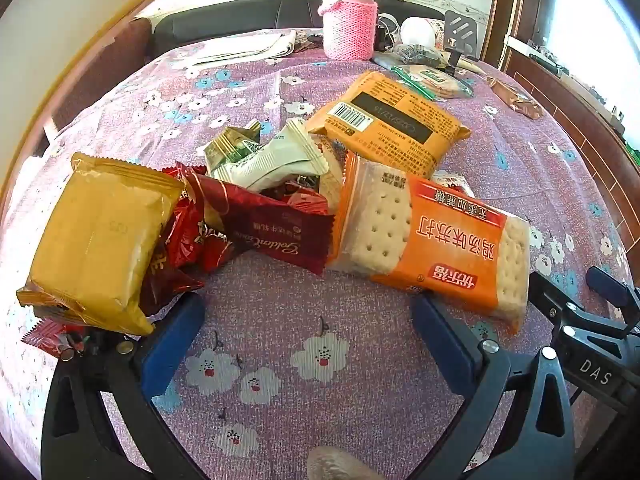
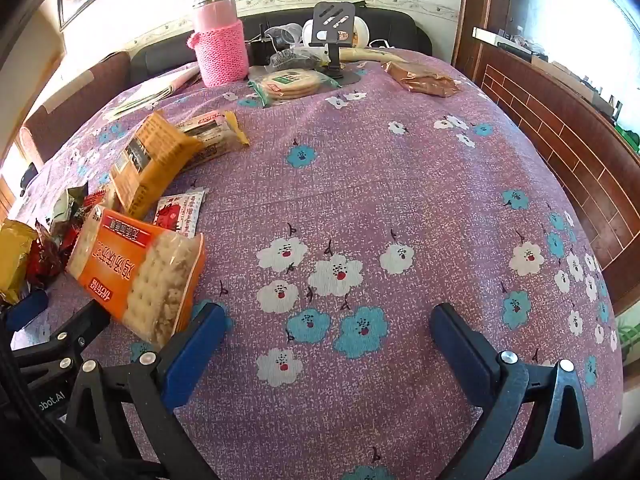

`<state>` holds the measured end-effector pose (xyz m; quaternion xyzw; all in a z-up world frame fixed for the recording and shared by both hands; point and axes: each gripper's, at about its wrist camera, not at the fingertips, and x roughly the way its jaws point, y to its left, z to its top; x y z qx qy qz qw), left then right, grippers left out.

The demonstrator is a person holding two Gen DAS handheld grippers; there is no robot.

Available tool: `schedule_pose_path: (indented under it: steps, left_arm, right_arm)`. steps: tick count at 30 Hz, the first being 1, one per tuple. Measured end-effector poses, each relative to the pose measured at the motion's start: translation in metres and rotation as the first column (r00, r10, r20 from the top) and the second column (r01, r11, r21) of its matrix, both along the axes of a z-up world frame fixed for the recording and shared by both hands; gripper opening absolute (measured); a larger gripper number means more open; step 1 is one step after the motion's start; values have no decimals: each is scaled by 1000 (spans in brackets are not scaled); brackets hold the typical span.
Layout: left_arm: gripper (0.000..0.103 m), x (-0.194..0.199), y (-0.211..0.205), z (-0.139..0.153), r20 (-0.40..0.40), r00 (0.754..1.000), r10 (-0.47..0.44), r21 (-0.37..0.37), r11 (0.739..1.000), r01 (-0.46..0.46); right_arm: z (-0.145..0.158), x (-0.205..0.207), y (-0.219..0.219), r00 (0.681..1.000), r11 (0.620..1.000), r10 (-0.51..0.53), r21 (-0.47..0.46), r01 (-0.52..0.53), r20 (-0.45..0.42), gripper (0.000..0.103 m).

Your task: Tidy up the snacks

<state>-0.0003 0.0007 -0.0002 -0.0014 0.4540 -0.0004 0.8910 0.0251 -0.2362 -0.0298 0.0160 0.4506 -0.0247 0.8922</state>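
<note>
You are holding both claws spread wide, nothing between the blue pads of either one. The left gripper [image 1: 308, 336] is hovering just short of the snack heap; the right gripper [image 2: 326, 344] is hanging over bare purple flowered tablecloth [image 2: 400, 184], with the heap off at its 9 to 10 o'clock.

Layout from the left wrist view:
- Orange-and-clear pack of square soda crackers [image 1: 432, 240] is lying at 1 o'clock, its near corner just above the right pad.
- Mustard-yellow square foil pack [image 1: 100, 240] is sitting at 10 o'clock, its lower edge overhanging the left pad.
- Dark red foil wrappers [image 1: 264, 228] are lying at 12 o'clock, partly under the yellow pack.
- White-and-green sachets [image 1: 264, 160] are piled behind them.
- Large orange barcode pack [image 1: 388, 128] is propped farther back at 1 o'clock.

Judgement: no sorting is done yet and this is the approach to a first pick. The cracker pack looks the easiest start, being free on top and rigid. You are best closing across its short side, squeezing lightly since crackers will crush. Foil wrappers will probably slip, so take them by the crimped ends. No bin or tray for the snacks is showing in either view.
</note>
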Motion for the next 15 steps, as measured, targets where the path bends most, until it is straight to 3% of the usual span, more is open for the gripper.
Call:
schedule_pose_path:
  steps: [15]
  left_arm:
    - [103, -3, -1, 1, 1, 1000, 0, 0, 1000, 0]
  right_arm:
    - [0, 0, 0, 1000, 1000, 0, 0, 0, -1, 103]
